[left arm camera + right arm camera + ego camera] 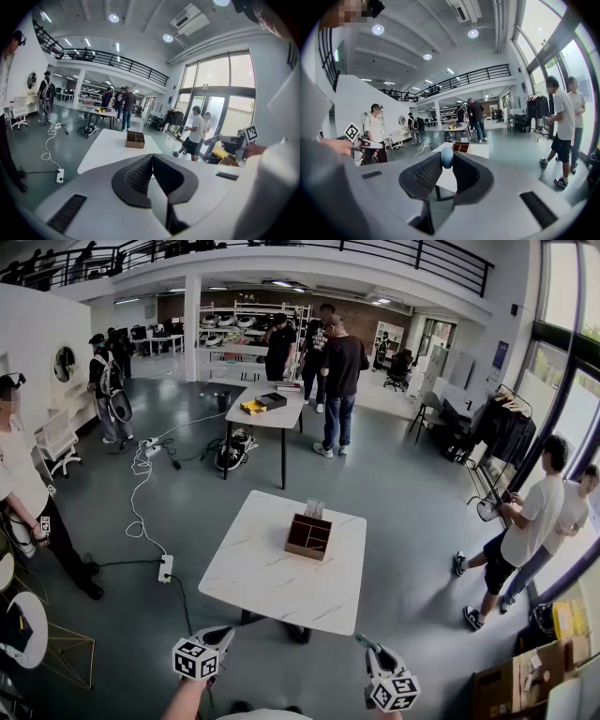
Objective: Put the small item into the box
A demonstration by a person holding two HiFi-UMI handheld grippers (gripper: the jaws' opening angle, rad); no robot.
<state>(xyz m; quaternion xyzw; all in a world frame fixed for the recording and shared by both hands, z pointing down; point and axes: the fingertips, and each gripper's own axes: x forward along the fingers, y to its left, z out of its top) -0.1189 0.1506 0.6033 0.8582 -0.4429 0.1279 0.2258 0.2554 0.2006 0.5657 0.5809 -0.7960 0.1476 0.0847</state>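
A brown wooden box (308, 536) with open compartments stands on the far right part of a white marble table (262, 577). Both grippers hang short of the table's near edge. My left gripper (226, 633) is shut with nothing between its jaws; in the left gripper view it (151, 158) points at the box (135, 139). My right gripper (362, 642) is shut on a small blue-grey ball (447, 157), pinched at the jaw tips, with the box (461, 147) far ahead of it.
Two people (525, 526) stand right of the table and one person (23, 498) at the left. A power strip (165, 568) and its cable lie on the floor to the left. A second table (267, 413) and more people are behind. Cardboard boxes (511, 679) sit at bottom right.
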